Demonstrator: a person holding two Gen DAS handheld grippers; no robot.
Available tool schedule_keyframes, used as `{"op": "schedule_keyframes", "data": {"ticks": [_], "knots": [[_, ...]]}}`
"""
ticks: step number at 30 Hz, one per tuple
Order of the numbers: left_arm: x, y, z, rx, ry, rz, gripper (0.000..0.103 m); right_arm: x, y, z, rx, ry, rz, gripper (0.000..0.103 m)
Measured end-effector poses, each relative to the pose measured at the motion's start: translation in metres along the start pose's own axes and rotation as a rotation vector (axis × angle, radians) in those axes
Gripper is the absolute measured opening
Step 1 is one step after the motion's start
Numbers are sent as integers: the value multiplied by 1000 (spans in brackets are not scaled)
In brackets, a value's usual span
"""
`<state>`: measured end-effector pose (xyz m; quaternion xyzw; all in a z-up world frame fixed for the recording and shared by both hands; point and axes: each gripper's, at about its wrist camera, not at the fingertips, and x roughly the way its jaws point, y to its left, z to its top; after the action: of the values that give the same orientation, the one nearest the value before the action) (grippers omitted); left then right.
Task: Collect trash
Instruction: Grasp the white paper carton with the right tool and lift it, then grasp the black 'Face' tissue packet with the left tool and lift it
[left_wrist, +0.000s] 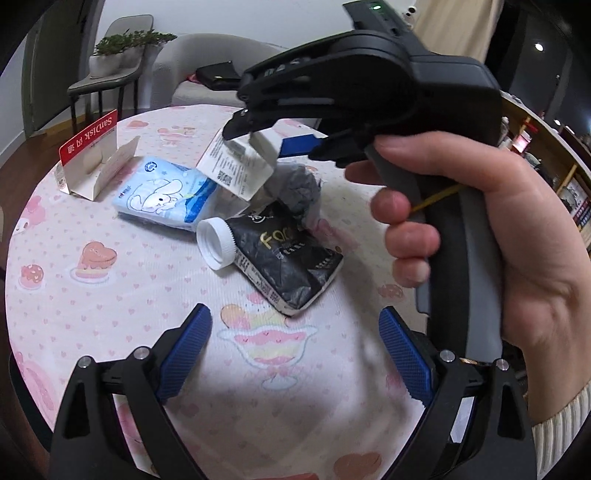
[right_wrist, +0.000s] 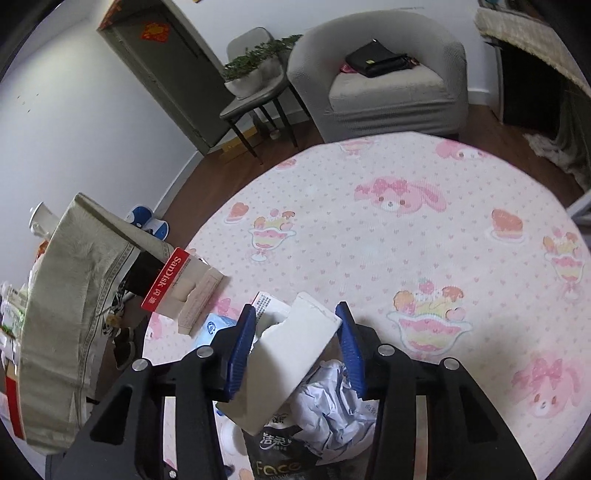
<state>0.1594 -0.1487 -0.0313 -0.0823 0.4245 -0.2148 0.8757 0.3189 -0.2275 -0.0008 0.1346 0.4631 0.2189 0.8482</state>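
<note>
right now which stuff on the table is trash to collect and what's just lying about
Trash to collect:
white torn cardboard box, clamped in the right gripper
red SanDisk card package
blue tissue pack
black squeezed tube
crumpled grey paper

Just lying about:
black bag on the grey armchair
potted plants

Far beyond the pink dessert-print tablecloth (right_wrist: 424, 206): grey armchair (right_wrist: 384, 74) holding a black bag (right_wrist: 376, 61); to its left, grey dining chair (right_wrist: 255, 99) bearing a potted plant (right_wrist: 251, 70). Far left, dark door (right_wrist: 162, 70).
</note>
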Motion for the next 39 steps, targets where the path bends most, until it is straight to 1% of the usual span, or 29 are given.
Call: {"op": "schedule_keyframes", "data": {"ticks": [7,15,18,22,27,32,36,37,39], "knots": [[4,2,7,-49,-4,3,93,-30,-21,4,8,-60,44,45],[17,-11,14,-22,-1,42,92,-59,-49,6,51,-122,76,45],[22,-16,15,-2,7,80,89,-68,-54,6,47,-141,74,45],[25,-20,16,-6,25,135,84,-77,-61,5,46,-159,63,45],[34,-19,21,9,18,122,84,-78,-68,2,51,-157,66,45],[43,-24,26,28,5,172,85,-83,-76,1,66,-162,73,45],[53,-27,32,63,5,263,82,-87,-81,0,68,-168,71,45],[57,-28,33,81,1,297,81,-88,-82,-1,68,-169,71,45],[60,-30,33,103,2,326,80,-88,-84,-1,64,-168,65,45]]}}
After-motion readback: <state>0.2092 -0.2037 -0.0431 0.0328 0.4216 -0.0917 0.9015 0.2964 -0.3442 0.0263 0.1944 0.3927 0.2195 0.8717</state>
